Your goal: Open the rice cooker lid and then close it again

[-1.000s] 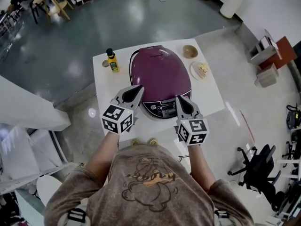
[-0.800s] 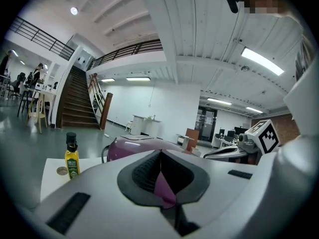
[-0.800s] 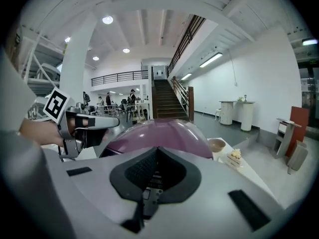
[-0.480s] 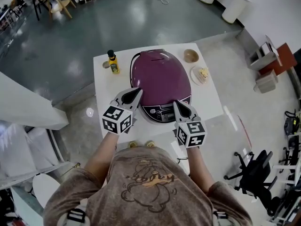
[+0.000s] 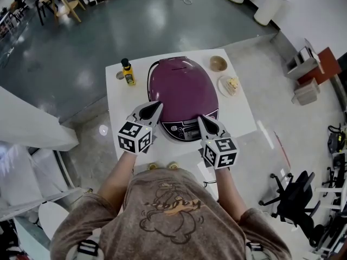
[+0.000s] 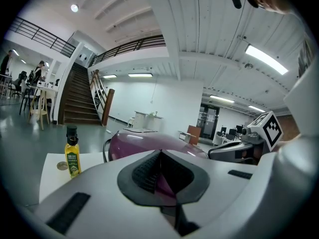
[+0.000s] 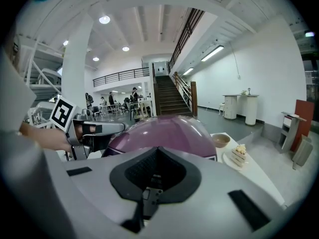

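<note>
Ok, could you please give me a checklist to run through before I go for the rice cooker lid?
1. The rice cooker lid is closed, ready to open: ok.
2. The left gripper is empty, jaws together: ok.
3. The right gripper is empty, jaws together: ok.
4. The oil bottle, bowl and cake plate stand apart from the cooker, clear of the lid: ok.
5. Both grippers are at the cooker's front, by the control panel: ok.
6. The release button is located: cannot tell.
</note>
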A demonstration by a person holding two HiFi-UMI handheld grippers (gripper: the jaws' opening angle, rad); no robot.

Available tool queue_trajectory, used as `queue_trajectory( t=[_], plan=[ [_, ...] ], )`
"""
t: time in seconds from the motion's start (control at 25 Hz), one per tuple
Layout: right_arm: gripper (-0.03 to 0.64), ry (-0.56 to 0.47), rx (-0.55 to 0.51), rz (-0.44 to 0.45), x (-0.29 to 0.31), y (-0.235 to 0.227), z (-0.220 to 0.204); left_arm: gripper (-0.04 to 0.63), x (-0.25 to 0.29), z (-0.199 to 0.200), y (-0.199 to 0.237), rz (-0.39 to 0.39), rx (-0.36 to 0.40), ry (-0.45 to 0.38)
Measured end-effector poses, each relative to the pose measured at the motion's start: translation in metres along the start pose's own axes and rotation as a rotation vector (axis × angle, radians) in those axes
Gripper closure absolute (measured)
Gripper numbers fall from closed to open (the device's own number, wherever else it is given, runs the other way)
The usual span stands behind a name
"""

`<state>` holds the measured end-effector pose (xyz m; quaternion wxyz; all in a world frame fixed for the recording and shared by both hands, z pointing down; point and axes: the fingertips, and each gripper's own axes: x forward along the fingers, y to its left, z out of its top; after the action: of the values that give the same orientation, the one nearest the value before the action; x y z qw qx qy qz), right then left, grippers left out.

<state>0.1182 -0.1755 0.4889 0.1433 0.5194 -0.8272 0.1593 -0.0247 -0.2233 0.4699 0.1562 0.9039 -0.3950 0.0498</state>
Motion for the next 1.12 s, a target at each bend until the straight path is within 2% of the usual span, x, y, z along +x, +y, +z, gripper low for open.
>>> queue_trajectory(
  t=[0.32,0.48,0.6,1.12],
  plan=[
    [0.614,0.022,-0.012,0.008,0.001,0.0005,-0.0003,0.574,0.0019,-0.0034,-0.0031,-0.006,0.001,0.013],
    [0.615,0.055,-0.058,0.038,0.0033,0.0027,-0.0005,0.574,0.0019,-0.0032,-0.002,-0.003,-0.003,0.01],
    [0.617,0.058,-0.055,0.059,0.0028,0.0028,-0.0006,0.574,0.0019,-0.0033,-0.0025,-0.002,-0.005,0.012],
    [0.618,0.026,-0.085,0.032,0.0011,0.0037,-0.0009,0.574,0.0038,-0.0028,-0.0039,0.014,0.02,0.03]
  ],
)
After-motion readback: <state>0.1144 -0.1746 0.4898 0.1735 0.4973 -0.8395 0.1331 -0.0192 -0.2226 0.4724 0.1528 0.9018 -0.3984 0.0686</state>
